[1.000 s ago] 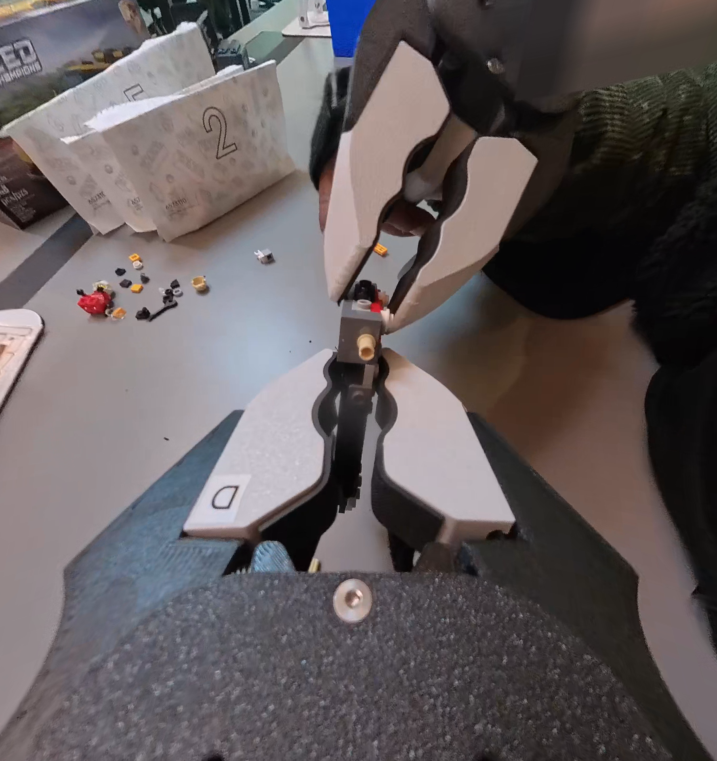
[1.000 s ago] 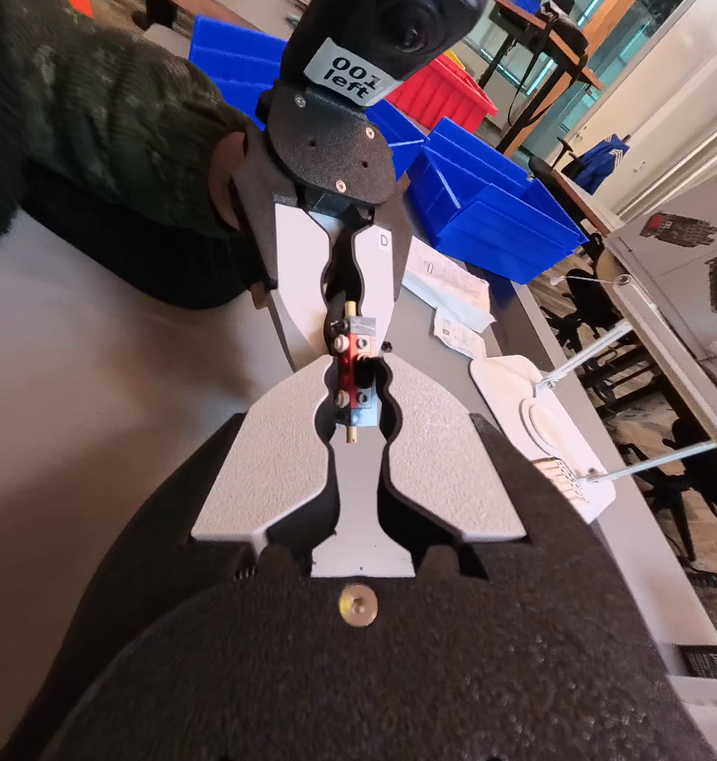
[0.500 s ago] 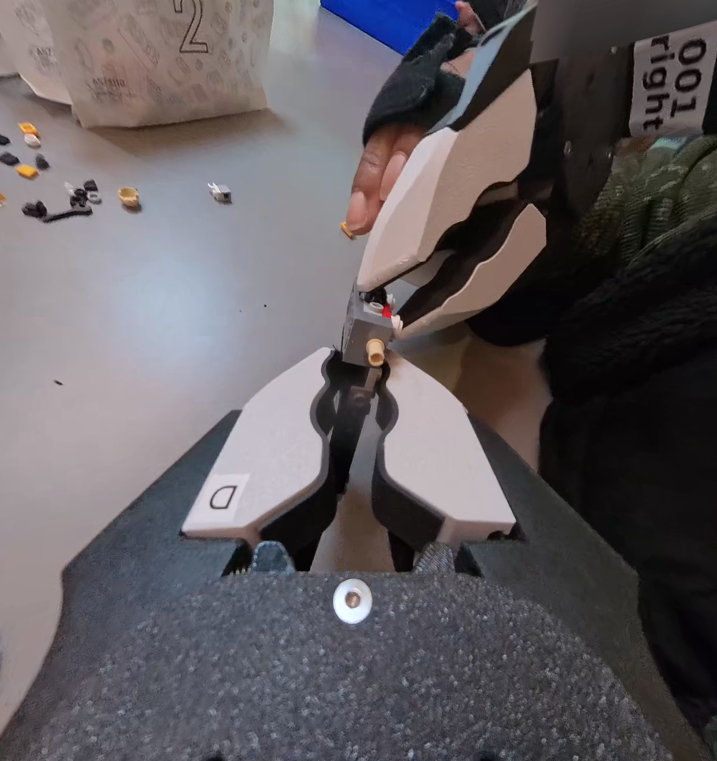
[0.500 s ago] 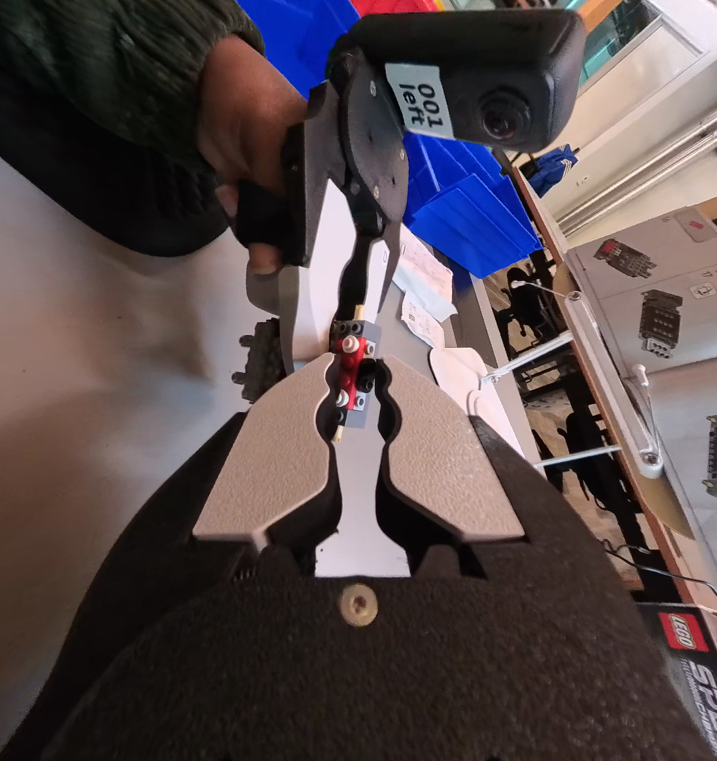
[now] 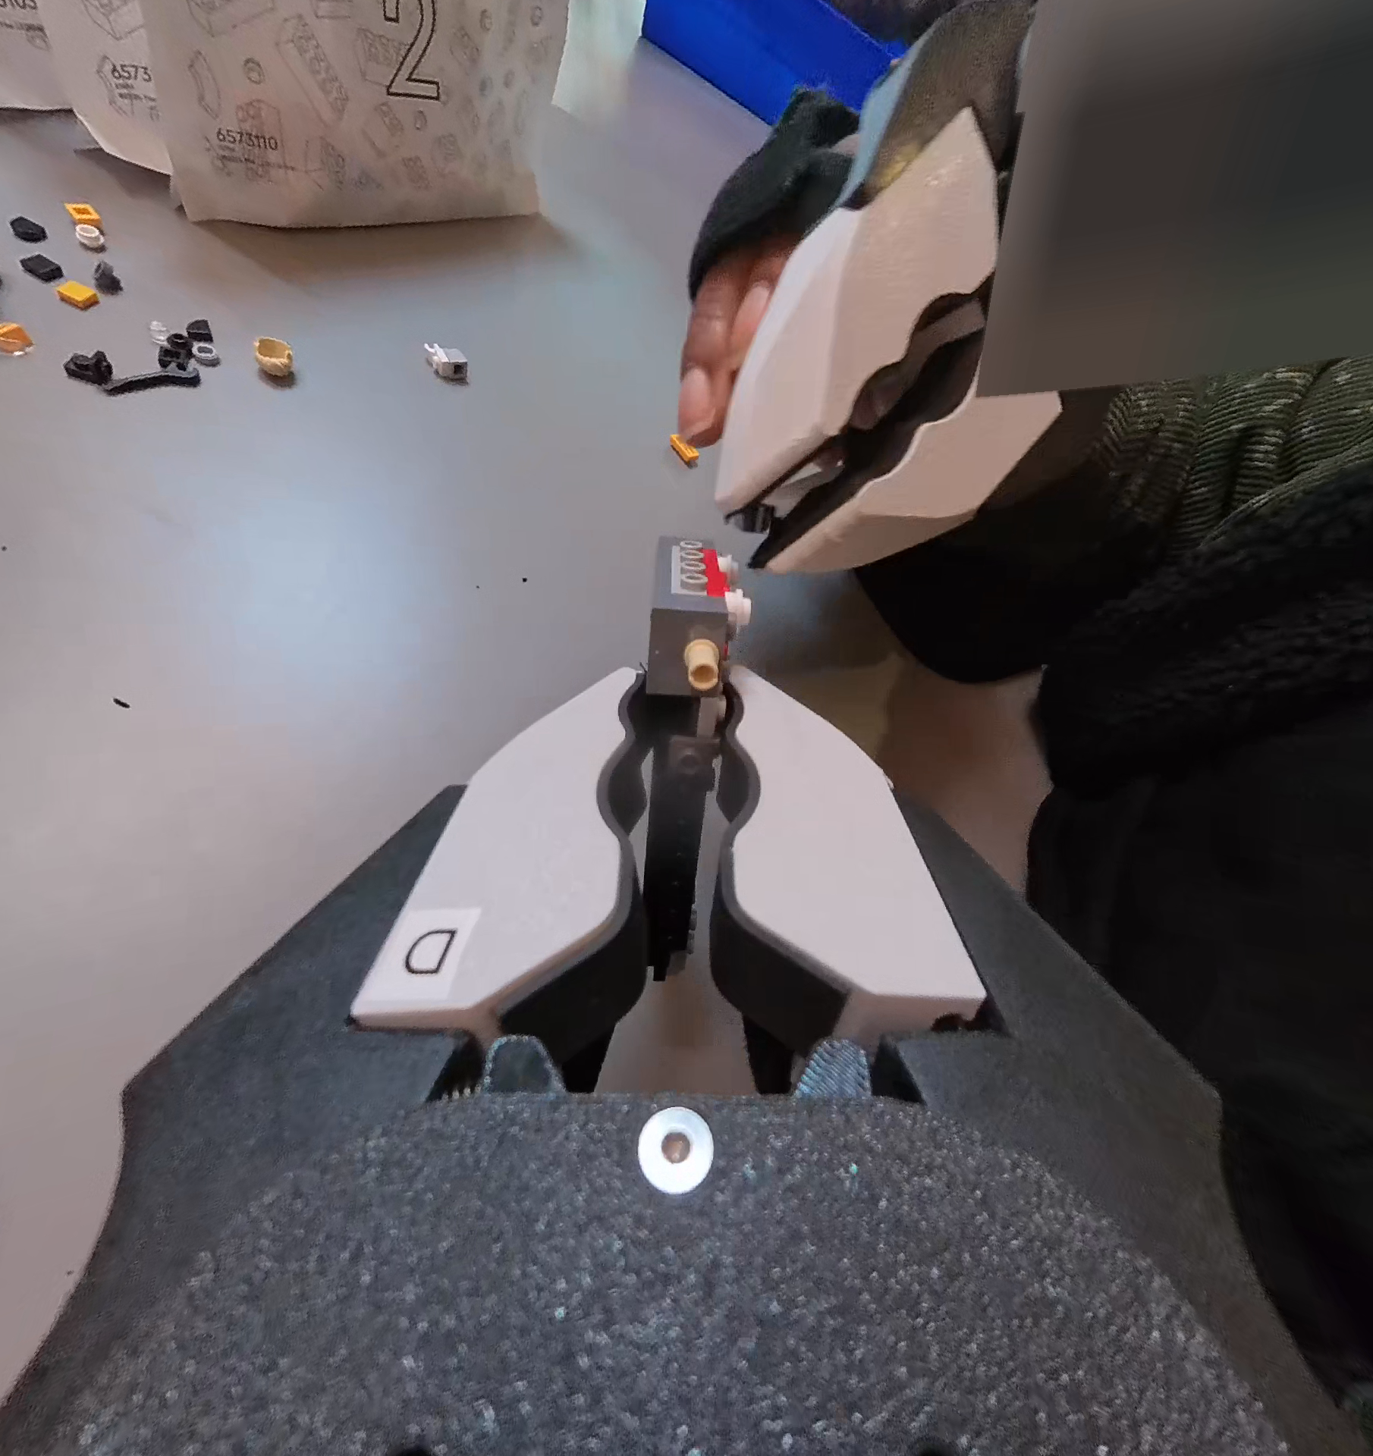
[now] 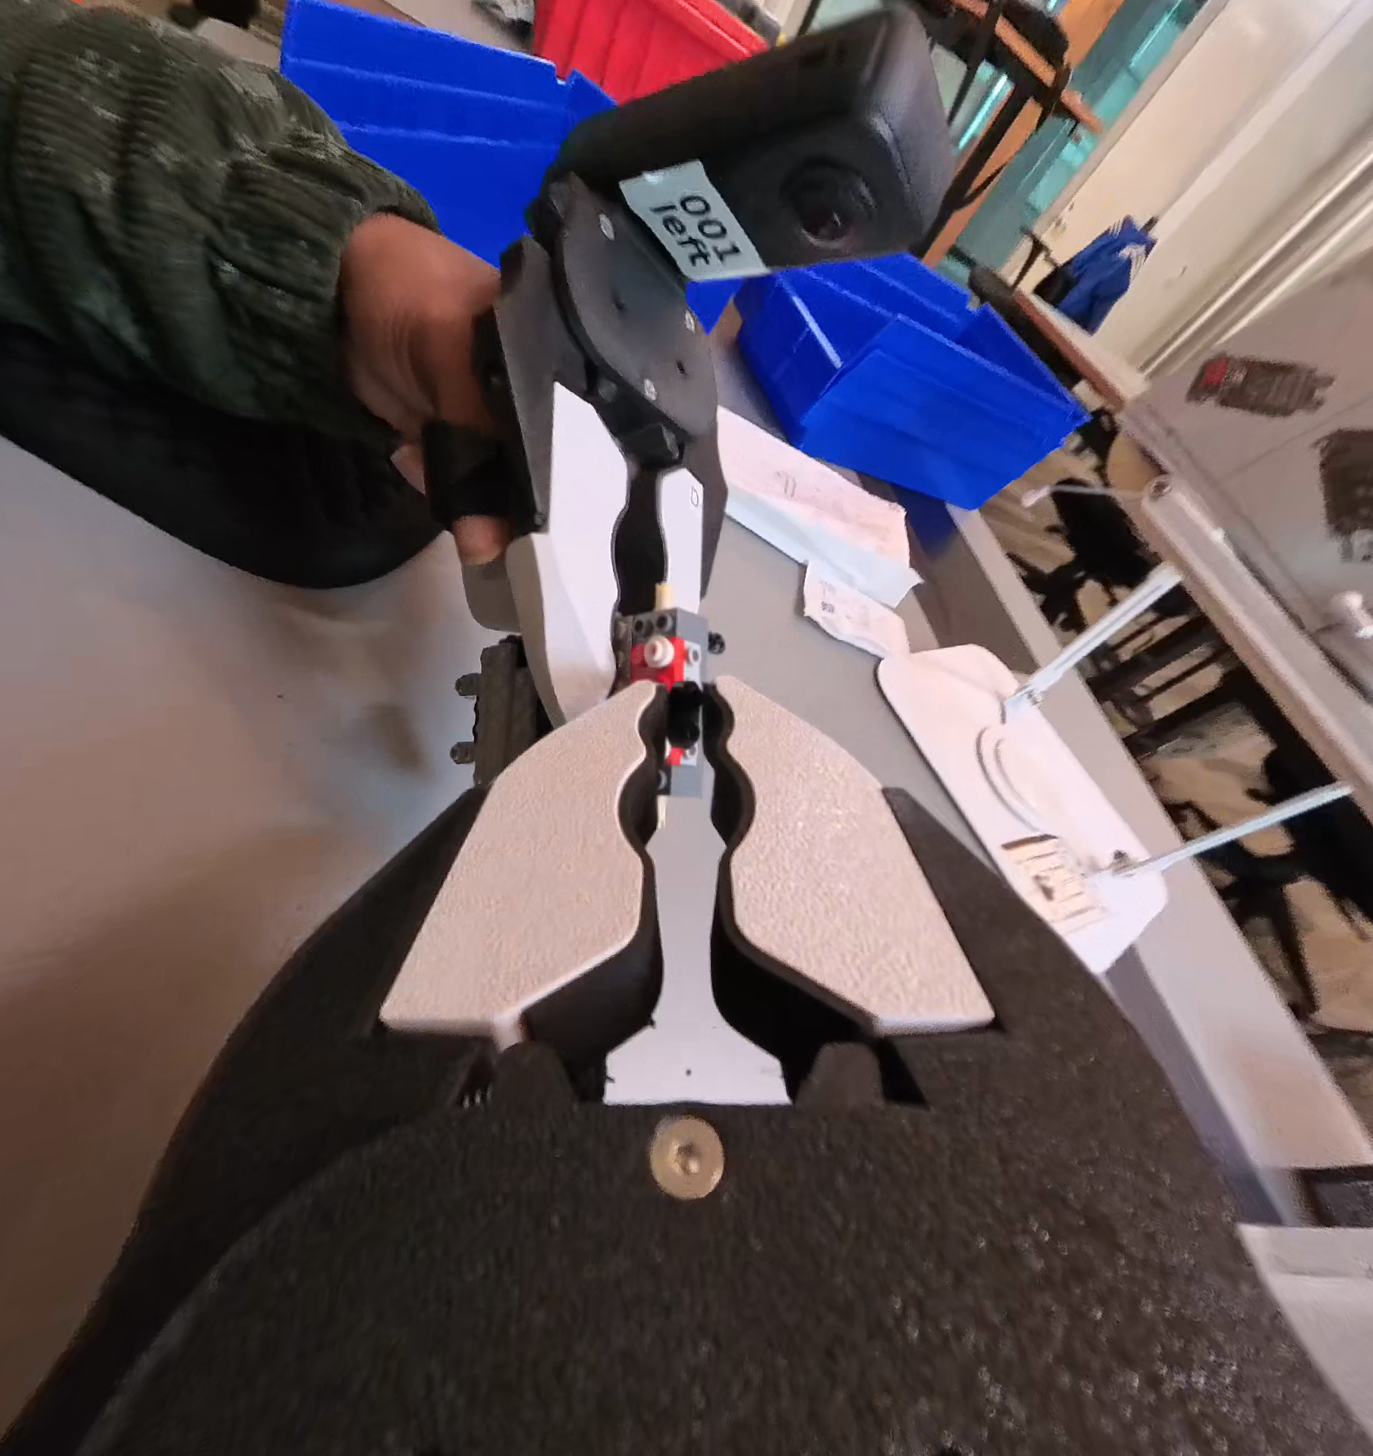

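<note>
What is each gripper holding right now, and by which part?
Left gripper clamps the grey-and-red brick assembly by its lower dark end. Right gripper pinches a small black piece.

Bare table (image 5: 289, 599) lies open left of the gripper (image 5: 687, 685); paper bags (image 5: 352, 118) and loose bricks (image 5: 139, 370) crowd its far left corner.

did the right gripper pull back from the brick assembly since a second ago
Yes. In the left wrist view the right gripper was closed around the top of the grey and red brick assembly; now its tips sit just up and right of it, clear.
</note>
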`<state>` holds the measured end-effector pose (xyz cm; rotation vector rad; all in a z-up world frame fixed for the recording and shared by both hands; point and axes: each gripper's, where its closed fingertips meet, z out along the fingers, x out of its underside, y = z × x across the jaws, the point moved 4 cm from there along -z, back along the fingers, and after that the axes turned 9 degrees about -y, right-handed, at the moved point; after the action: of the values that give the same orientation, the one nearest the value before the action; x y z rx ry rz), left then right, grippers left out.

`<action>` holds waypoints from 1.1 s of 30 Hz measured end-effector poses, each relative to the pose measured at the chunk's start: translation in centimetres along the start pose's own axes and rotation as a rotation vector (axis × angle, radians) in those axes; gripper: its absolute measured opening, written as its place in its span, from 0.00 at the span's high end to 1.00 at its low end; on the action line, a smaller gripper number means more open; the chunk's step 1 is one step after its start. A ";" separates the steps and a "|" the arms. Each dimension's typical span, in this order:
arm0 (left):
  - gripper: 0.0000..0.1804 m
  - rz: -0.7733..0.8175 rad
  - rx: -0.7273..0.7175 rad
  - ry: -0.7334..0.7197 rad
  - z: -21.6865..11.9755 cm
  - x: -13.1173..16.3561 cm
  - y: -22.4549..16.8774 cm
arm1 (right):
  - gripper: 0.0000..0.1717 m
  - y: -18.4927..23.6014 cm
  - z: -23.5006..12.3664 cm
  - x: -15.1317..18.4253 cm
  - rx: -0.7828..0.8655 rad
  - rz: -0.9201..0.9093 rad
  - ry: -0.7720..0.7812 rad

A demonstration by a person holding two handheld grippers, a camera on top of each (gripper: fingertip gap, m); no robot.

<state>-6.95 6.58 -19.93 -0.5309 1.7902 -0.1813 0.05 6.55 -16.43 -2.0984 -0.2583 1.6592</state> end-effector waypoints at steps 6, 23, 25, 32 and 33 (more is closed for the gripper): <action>0.92 0.027 0.010 0.009 0.2 0.2 -0.3 | 0.88 0.2 0.3 1.1 -0.070 0.153 0.003; 0.92 0.072 -0.002 0.034 0.3 0.8 -0.3 | 0.90 0.5 0.3 1.5 -0.125 0.209 0.027; 0.92 0.067 -0.004 0.030 0.3 0.8 -0.2 | 0.91 0.3 0.1 1.6 -0.136 0.248 0.011; 0.92 0.045 0.002 0.030 0.4 1.1 0.0 | 1.00 0.3 -0.5 2.1 -0.225 0.385 -0.028; 0.92 0.041 0.003 0.029 0.4 1.1 0.0 | 1.00 0.2 -0.6 2.1 -0.225 0.393 -0.031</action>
<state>-6.82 6.20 -20.99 -0.4909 1.8275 -0.1645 1.14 7.09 -18.26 -2.4113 -0.0428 1.9631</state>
